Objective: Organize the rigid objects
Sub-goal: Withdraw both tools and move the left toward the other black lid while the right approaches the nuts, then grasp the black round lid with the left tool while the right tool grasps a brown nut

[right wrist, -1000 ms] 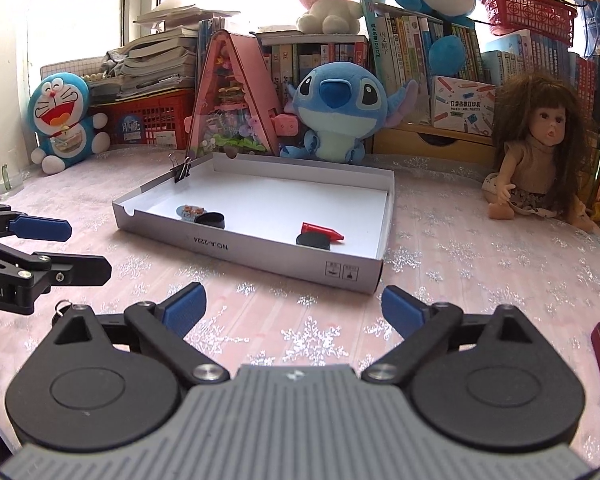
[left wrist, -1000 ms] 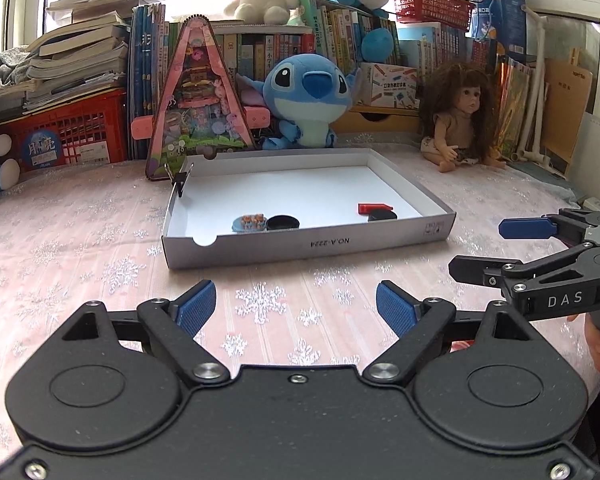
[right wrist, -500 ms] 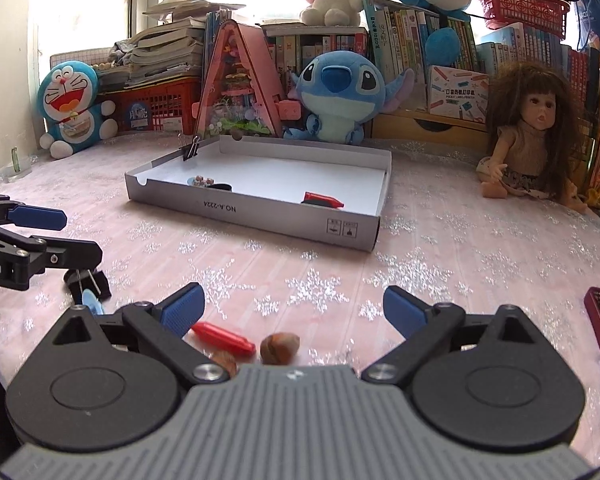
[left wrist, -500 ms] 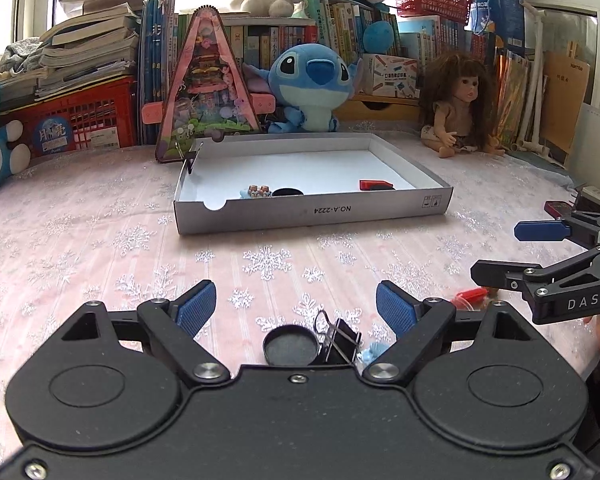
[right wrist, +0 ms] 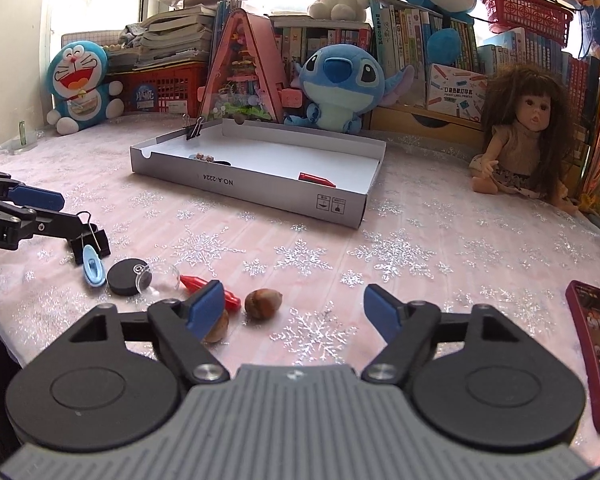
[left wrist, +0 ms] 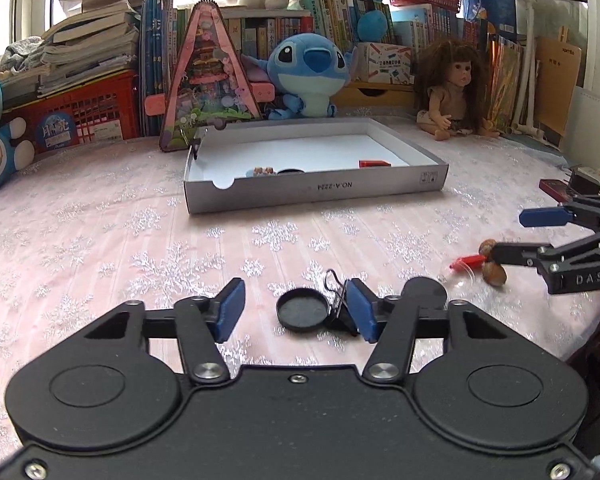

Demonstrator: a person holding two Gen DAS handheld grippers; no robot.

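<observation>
Your left gripper (left wrist: 296,314) is closing around the flat black round cap (left wrist: 302,309) and the black binder clip (left wrist: 340,308) touching its right side; the pads aren't pressing yet. Your right gripper (right wrist: 294,308) is narrowing too, the brown hazelnut (right wrist: 263,304) sitting free between its fingers, a second brown nut (right wrist: 217,331) and the red crayon-shaped piece (right wrist: 210,287) by the left pad. All lie near you so each hand takes its own. The shallow white cardboard tray (left wrist: 316,192) waits farther off, low walls, bare pink snowflake tablecloth (left wrist: 100,240) between.
</observation>
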